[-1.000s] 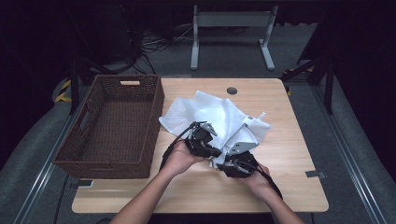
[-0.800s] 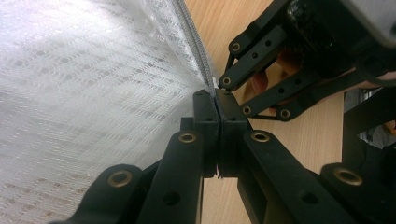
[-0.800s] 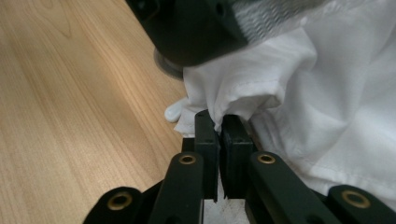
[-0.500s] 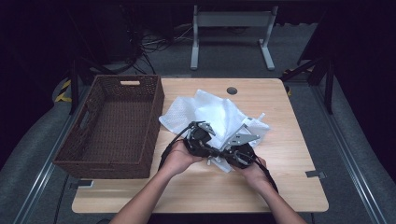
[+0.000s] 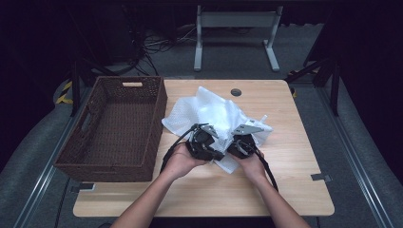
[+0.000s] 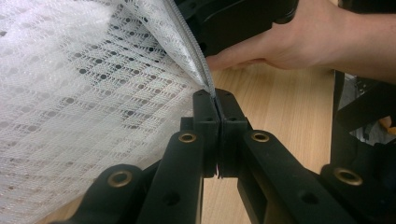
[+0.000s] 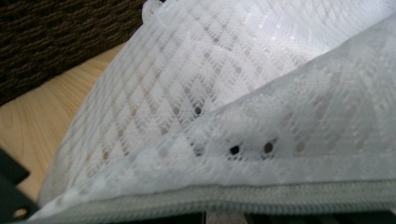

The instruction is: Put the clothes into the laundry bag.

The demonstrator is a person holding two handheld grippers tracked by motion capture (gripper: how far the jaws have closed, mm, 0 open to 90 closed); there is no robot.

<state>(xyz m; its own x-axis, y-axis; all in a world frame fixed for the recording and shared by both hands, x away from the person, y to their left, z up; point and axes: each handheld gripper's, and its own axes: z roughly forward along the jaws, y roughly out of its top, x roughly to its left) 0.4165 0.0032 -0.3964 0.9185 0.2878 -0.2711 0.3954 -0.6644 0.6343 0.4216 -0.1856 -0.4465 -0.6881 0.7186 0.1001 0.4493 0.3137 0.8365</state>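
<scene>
The basket (image 5: 111, 126) stands at the table's (image 5: 294, 190) left edge. Just right, the mesh bag (image 5: 214, 111) lies mid-table. The left gripper (image 5: 205, 142) pinches its zipper edge; the right gripper (image 5: 241, 143) has just clamped that edge too. The right side lies bare.

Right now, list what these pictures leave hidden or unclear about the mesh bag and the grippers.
- Right gripper jaws: right gripper view, cut off by the bottom edge behind the mesh bag; high view, covered by its grey plate.
- Bag's contents: every view, folded mesh hides the inside.
- Zipper slider: not made out anywhere.
- Left gripper tips: high view, too small and under the hand.
</scene>
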